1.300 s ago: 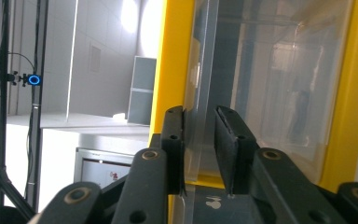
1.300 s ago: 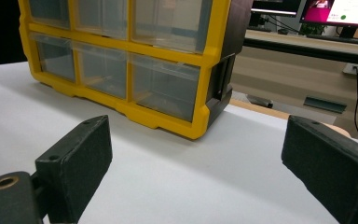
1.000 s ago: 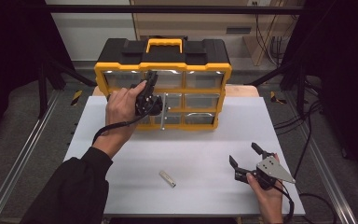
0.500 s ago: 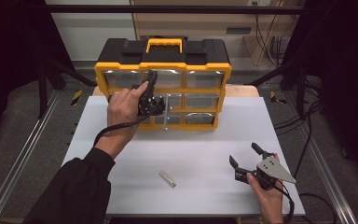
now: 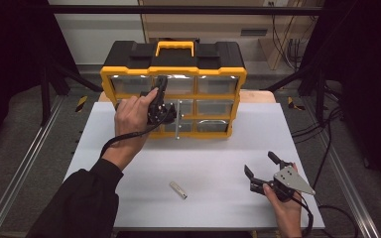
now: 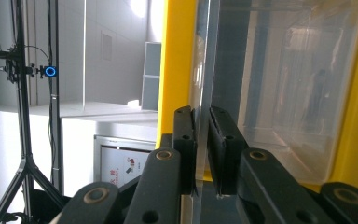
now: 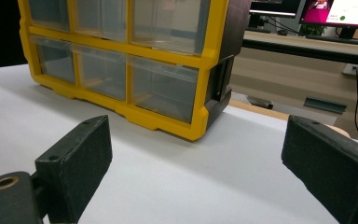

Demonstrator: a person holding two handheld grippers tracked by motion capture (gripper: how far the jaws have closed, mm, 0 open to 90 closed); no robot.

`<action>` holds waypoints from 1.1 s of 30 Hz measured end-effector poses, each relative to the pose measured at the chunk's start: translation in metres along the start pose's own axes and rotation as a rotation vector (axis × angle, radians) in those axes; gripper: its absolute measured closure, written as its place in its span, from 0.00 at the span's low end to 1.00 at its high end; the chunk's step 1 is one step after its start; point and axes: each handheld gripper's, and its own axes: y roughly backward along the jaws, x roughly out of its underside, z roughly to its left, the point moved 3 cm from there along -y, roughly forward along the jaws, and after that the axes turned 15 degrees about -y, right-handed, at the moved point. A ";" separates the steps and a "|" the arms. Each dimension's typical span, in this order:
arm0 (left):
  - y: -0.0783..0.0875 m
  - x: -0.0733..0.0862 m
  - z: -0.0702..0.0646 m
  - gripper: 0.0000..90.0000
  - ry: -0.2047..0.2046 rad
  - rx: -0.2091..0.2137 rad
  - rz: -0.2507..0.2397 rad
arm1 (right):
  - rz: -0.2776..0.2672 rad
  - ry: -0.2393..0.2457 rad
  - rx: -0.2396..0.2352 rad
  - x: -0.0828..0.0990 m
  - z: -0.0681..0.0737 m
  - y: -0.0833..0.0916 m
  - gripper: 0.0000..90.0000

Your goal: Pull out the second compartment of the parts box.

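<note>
So: one yellow-and-black organiser (image 5: pixel 173 74) at the table's (image 5: pixel 218 148) far edge, nine clear drawers in three rows of three, hard glossy plastic, yellow handle on top; one small metallic cylinder (image 5: pixel 178 190) lying loose near the front edge. Two grippers. Left gripper (image 6: pixel 202 149) is at the middle row's left side; jaws have just been closing and now pinch the thin clear front lip of a drawer (image 6: pixel 279 93) between flat black pads; from the high view the hand covers that drawer, so exact contact is hard to make out there. Right gripper (image 5: pixel 264 166) sits low near the front right, jaws spread wide, holding nothing; matte rubbery pads, grey triangular plate on top; its wrist is cut off by the frame.
</note>
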 end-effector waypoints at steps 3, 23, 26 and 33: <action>0.002 -0.001 0.001 0.91 0.006 0.001 0.001 | -0.001 -0.001 0.002 0.000 0.000 0.000 0.10; 0.022 -0.002 0.003 0.90 0.058 -0.017 -0.008 | -0.002 0.000 0.004 0.000 0.000 0.001 0.10; 0.026 -0.002 0.004 0.89 0.062 -0.016 -0.006 | -0.002 0.000 0.004 0.000 0.000 0.001 0.10; 0.033 -0.003 0.005 0.89 0.059 -0.020 -0.004 | -0.002 -0.001 0.003 0.000 0.000 0.001 0.10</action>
